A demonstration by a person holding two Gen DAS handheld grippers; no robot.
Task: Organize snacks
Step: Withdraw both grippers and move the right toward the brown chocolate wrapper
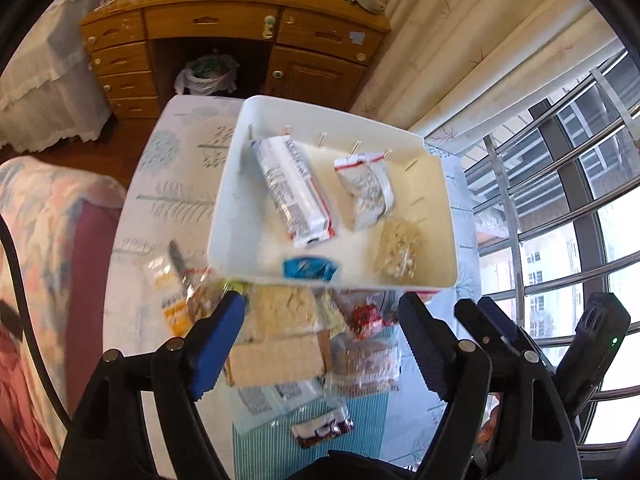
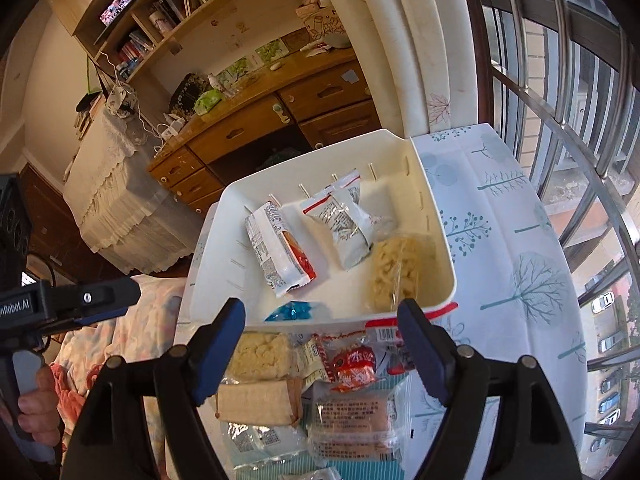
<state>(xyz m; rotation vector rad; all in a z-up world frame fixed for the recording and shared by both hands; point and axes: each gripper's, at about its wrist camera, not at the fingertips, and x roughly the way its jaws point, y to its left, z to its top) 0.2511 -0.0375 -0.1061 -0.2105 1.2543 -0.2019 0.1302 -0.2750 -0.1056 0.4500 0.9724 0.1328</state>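
Observation:
A white tray [image 1: 228,200] [image 2: 208,264] on the table holds a long white packet [image 1: 292,188] [image 2: 276,252], a small red-striped packet [image 1: 368,192] [image 2: 344,228], a clear bag of pale puffs [image 1: 400,248] [image 2: 396,272] and a blue candy [image 1: 308,268] [image 2: 294,311]. In front of the tray lies a pile of loose snacks: a rice cracker [image 1: 280,312] [image 2: 260,354], a wafer pack [image 1: 276,360] [image 2: 256,402], a red candy [image 1: 366,316] [image 2: 354,364] and brown biscuits [image 1: 364,364] [image 2: 352,420]. My left gripper [image 1: 322,312] and right gripper [image 2: 322,316] both hang open above this pile, holding nothing.
The table wears a tree-print cloth [image 1: 168,200] [image 2: 500,220]. Behind it stands a wooden desk [image 1: 224,20] with a bin bag [image 1: 208,74] underneath. A floral blanket [image 1: 40,220] lies to the left. A window with metal rails [image 1: 560,200] is at the right. A hand [image 2: 36,400] grips the left tool.

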